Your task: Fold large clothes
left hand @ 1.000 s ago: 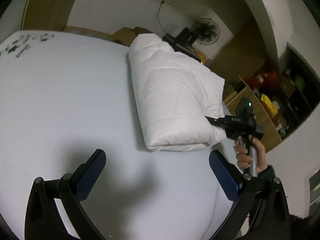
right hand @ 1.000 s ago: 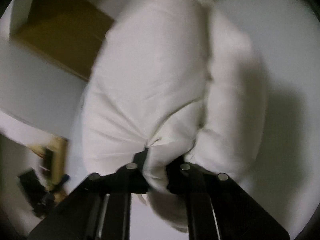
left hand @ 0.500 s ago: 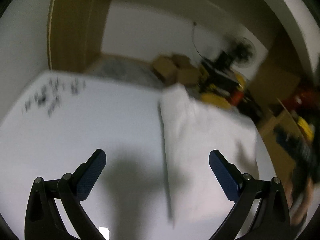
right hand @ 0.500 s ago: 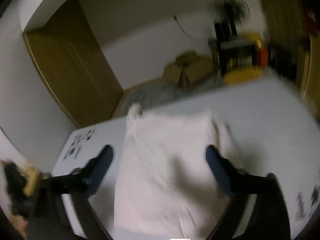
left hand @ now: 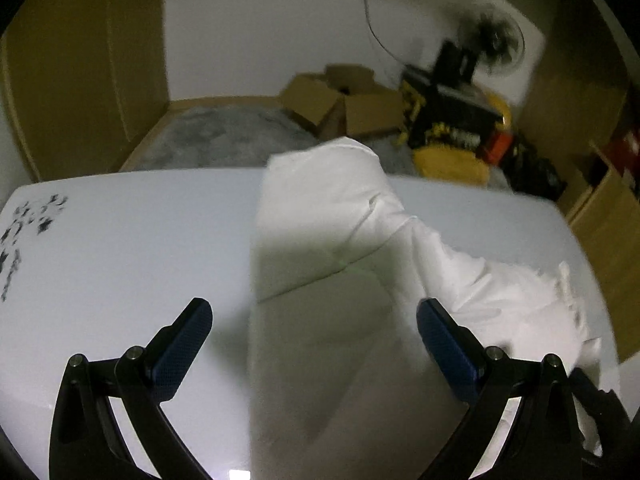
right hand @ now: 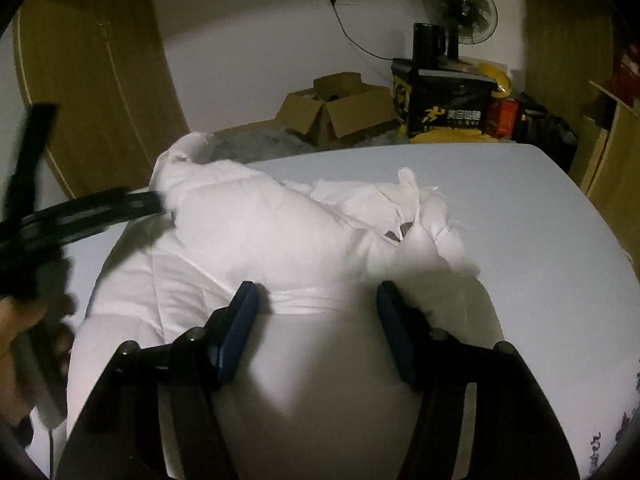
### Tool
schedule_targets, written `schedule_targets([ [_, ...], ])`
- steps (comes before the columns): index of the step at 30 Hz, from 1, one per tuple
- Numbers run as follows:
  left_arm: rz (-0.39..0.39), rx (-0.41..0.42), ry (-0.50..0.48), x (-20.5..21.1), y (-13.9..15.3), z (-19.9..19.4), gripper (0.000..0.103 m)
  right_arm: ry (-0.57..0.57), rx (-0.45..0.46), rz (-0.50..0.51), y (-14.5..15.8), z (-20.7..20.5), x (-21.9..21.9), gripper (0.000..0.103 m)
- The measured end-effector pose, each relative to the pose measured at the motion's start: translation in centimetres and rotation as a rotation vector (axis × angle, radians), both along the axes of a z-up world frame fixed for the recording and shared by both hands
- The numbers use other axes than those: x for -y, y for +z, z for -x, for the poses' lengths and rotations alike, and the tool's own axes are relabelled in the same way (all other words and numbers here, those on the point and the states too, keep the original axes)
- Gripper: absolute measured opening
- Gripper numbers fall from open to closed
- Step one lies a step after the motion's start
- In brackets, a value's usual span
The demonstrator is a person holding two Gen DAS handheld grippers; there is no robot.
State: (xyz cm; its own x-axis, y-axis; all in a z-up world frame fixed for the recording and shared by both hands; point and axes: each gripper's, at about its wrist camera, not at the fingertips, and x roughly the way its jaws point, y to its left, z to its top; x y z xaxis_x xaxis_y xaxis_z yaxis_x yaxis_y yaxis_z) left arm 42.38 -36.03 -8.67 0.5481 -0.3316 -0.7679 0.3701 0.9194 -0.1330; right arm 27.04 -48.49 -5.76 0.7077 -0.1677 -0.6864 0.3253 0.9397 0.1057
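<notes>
Loosely bunched white padded garment (right hand: 256,236), folded

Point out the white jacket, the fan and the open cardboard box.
jacket (right hand: 256,232), right wrist view, puffy upper panel.
fan (right hand: 461,10), right wrist view, middle of the grille.
box (right hand: 360,114), right wrist view, front wall.

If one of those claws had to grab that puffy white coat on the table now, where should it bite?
Probably the ruffled far-right end of the coat, where thin flaps stick up; the smooth puffed middle looks too fat to pinch. The open right claw sits over the near bulge, so it could reach forward and close on a flap from above.
</notes>
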Motion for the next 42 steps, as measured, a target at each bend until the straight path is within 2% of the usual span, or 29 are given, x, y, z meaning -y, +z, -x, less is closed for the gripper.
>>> schedule_targets([
  [3, -0.047, -0.009, 0.034, 0.7, -2.0, -0.3, 0.103, 0.017, 0.008, -0.007, -0.8, -0.5, 0.5, 0.062],
  [6, -0.01, -0.042, 0.069, -0.2, -3.9, -0.9, 0.103, 0.057, -0.008, -0.066, -1.8, -2.6, 0.9, 0.062],
  [9, 0.025, -0.072, 0.078, -0.7, -5.1, -1.6, 0.103, 0.076, -0.025, -0.072, -2.7, -3.6, 0.8, 0.062],
  [15, -0.047, -0.039, 0.086, 0.6, -5.8, -1.9, 0.103, 0.073, -0.051, -0.053, -3.6, -5.6, 1.6, 0.062],
  [22, -0.053, -0.063, 0.086, 0.6, -6.6, -2.5, 0.103, 0.073, -0.067, -0.053, -4.1, -6.2, 1.8, 0.062],
  [32, -0.05, -0.089, 0.08, 0.4, -6.7, -2.5, 0.103, 0.066, -0.075, -0.06, -4.5, -6.3, 1.7, 0.063],
  [35, -0.011, -0.135, 0.041, -0.8, -5.6, -2.6, 0.103, 0.074, -0.094, -0.054, -4.1, -6.3, 1.5, 0.064],
  [37, 0.055, -0.143, -0.023, -3.1, -3.0, -1.5, 0.103, 0.081, -0.137, -0.098, -2.5, -5.2, 1.9, 0.065],
  [39, 0.099, -0.125, -0.085, -5.3, -0.7, -0.8, 0.103, 0.064, -0.088, -0.23, 0.0, -1.9, 3.0, 0.079],
  [40, 0.113, -0.116, -0.107, -6.4, 0.2, -0.7, 0.103, 0.056, -0.047, -0.297, 0.9, 0.1, 3.7, 0.092],
  [41, 0.13, -0.113, -0.129, -7.7, 1.0, -0.6, 0.103, 0.04, -0.003, -0.374, 1.9, 2.9, 4.7, 0.099],
  [42, 0.149, -0.124, -0.148, -9.1, 1.4, -0.8, 0.103, 0.026, 0.01, -0.425, 2.3, 5.0, 5.6, 0.101],
])
